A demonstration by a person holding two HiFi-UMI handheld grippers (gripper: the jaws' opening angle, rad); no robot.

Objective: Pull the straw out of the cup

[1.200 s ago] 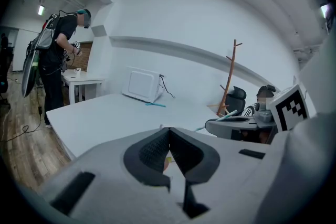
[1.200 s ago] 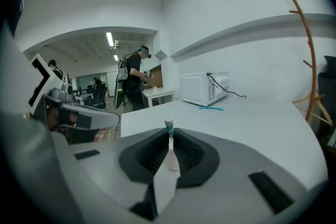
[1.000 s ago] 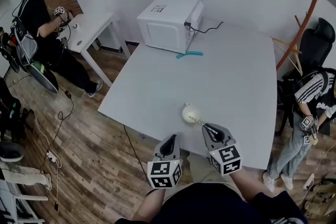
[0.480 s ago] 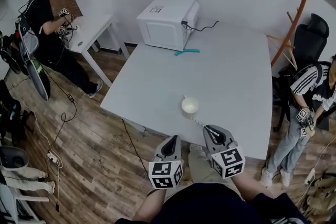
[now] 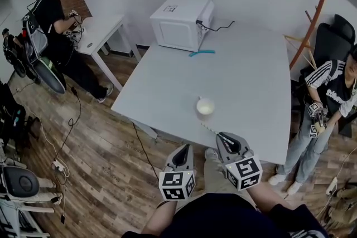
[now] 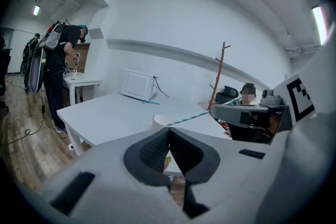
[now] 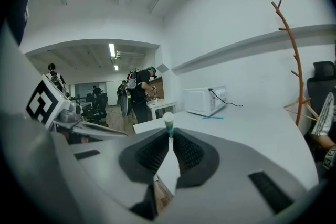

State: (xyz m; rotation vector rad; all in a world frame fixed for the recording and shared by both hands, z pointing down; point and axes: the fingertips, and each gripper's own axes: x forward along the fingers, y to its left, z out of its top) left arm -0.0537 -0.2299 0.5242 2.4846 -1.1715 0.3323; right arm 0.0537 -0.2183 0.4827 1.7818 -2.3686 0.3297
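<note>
We see the right gripper (image 5: 223, 137) with its jaws closed on one end of the striped straw (image 5: 211, 130), at the near edge of the table (image 5: 240, 81). In the head view the straw runs from the jaws toward the cup (image 5: 205, 106). Its far end stops just short of the cup, with a little bare table between them. The left gripper view is less clear. There the straw (image 6: 186, 118) lies across our sight line and its tip overlaps the rim of the cup (image 6: 157, 122), so we cannot tell from that view whether they touch.

In the right gripper view we look along the straw (image 7: 168, 128), which shows only as a short teal-and-white stub above the closed jaws of the right gripper (image 7: 169, 137). We cannot tell whether the white cap on top of it is the cup behind or the straw's own tip.

The left gripper (image 5: 183, 148) hangs off the table edge, over the wooden floor. Its jaws meet at the tips and hold nothing (image 6: 168, 134). A greenish speck shows through the gap below them, too small for us to name.

A microwave (image 5: 181, 22) stands at the far side of the table, with a teal thing (image 5: 202, 53) beside it that we cannot make out. The frame edge cuts off a person (image 5: 329, 92) at the right.
</note>
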